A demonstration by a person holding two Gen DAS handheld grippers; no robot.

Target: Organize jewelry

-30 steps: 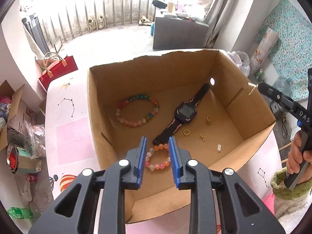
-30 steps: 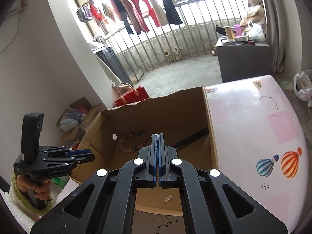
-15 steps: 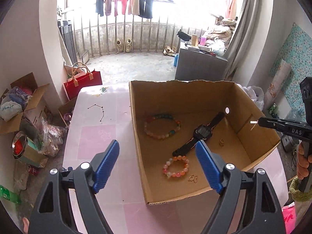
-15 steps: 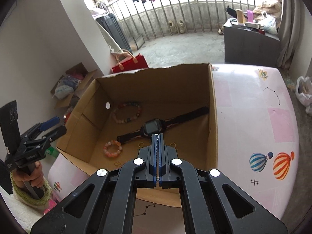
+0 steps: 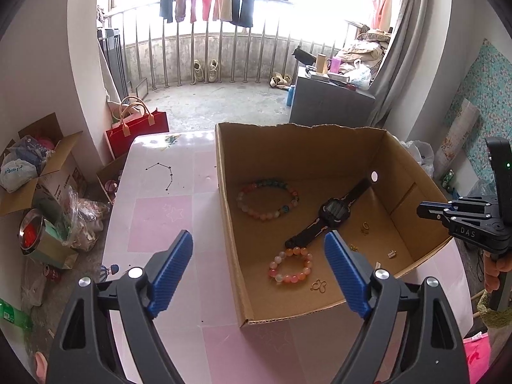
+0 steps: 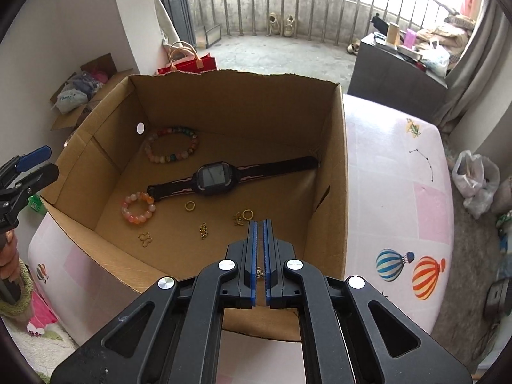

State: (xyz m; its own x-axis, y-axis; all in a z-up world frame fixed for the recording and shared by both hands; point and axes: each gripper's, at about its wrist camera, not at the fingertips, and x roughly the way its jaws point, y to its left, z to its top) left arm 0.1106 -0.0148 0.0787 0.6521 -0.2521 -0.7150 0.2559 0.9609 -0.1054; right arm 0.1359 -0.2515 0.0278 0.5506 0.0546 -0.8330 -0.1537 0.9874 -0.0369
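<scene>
Our right gripper [image 6: 260, 224] hangs above the near right corner of the cardboard box [image 6: 332, 166], jaws almost together, 1 small charm [image 6: 260, 272] visible in the slit. Our left gripper [image 5: 259, 265] is opening, empty; the orange bracelet [image 5: 290, 265] lies just ahead of it.

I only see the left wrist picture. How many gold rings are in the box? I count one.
Observer: Two. The right wrist view shows a second gold ring beside the watch strap, hidden in yours.
Operator: Is the other tool holding something?
Observer: The right tool is opening, its jaws just a thin slit apart. A tiny silver piece shows in the slit, and I cannot tell if it is gripped.
Operator: What's on the table past the box?
Observer: Two striped balloon pictures on the pink table.
</scene>
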